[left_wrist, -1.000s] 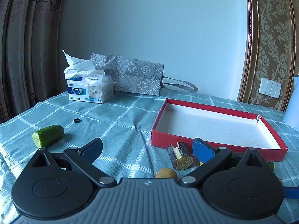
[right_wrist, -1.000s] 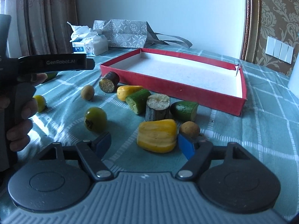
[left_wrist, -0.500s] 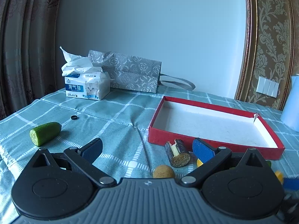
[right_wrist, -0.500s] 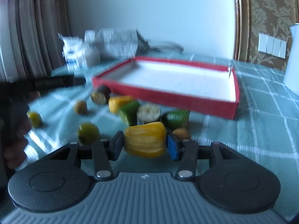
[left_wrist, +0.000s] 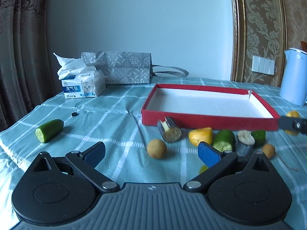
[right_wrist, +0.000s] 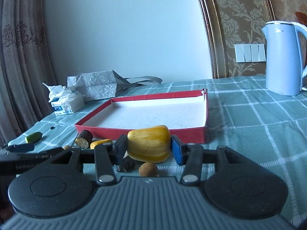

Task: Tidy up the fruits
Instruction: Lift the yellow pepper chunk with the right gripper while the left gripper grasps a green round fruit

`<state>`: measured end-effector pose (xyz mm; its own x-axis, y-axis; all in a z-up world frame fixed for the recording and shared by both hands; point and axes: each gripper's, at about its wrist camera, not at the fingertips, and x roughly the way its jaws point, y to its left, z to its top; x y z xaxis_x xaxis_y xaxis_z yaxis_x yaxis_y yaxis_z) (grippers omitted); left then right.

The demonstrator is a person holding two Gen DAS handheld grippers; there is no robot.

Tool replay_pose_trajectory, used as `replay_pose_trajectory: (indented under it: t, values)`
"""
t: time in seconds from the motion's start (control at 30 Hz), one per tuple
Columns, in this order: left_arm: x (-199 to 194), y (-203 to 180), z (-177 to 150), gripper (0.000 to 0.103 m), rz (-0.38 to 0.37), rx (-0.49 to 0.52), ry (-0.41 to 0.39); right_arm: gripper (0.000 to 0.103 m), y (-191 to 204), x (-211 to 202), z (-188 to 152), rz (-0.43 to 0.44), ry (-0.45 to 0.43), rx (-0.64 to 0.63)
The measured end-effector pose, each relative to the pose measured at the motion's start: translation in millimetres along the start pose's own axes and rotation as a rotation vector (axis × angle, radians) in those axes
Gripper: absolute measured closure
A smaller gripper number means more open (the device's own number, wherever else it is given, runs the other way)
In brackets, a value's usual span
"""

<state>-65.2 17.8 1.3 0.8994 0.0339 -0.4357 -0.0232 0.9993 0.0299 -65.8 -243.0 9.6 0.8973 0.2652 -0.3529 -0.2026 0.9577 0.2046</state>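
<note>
My right gripper (right_wrist: 148, 149) is shut on a yellow fruit piece (right_wrist: 149, 140) and holds it above the cloth, just in front of the red box (right_wrist: 191, 134). In the left wrist view the same held piece (left_wrist: 291, 114) shows at the far right beside the box (left_wrist: 209, 121). My left gripper (left_wrist: 151, 153) stands open with nothing between its pads; a round brown fruit (left_wrist: 156, 148) lies just ahead of it. Along the box front lie a sugarcane piece (left_wrist: 169, 129), another yellow piece (left_wrist: 200, 139) and a cucumber piece (left_wrist: 223, 142).
A lone cucumber piece (left_wrist: 49, 130) lies far left near the table edge. A tissue pack (left_wrist: 82, 86) and a grey bag (left_wrist: 122, 67) stand at the back. A pale blue kettle (right_wrist: 282, 57) stands at the back right. A small black ring (left_wrist: 74, 114) lies on the cloth.
My right gripper closed on the yellow fruit piece and lifted it toward the box. The left gripper drew back and swung, bringing more of the fruit row into its view.
</note>
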Motion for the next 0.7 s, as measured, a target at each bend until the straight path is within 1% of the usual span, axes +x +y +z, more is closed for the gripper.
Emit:
replay_pose_trajectory:
  t: [0.1, 0.23, 0.33, 0.4, 0.5, 0.6, 0.7]
  values:
    - [-4, -6, -6, 0.0, 0.001, 0.024, 0.017, 0.056, -1, -2, -1, 0.008, -0.008, 0.009]
    - [-9, -11, -10, 0.0, -0.044, 0.044, 0.018, 0.056, -3, -5, -1, 0.012, -0.021, 0.018]
    - [-7, -11, -10, 0.0, -0.094, 0.03, 0.028, 0.056, -4, -7, 0, 0.011, -0.028, 0.029]
    - [-3, -13, -11, 0.0, -0.088, 0.035, 0.039, 0.056, -5, -8, 0, 0.011, -0.029, 0.04]
    - [-1, -17, -11, 0.001, -0.095, 0.04, 0.029, 0.056, -7, -9, 1, 0.017, -0.034, 0.054]
    - [-1, -21, -11, 0.001, -0.117, 0.065, 0.024, 0.056, -9, -11, 2, 0.029, -0.041, 0.07]
    - [-10, -21, -12, 0.002, -0.147, 0.066, -0.028, 0.056, -10, -11, 2, 0.036, -0.041, 0.083]
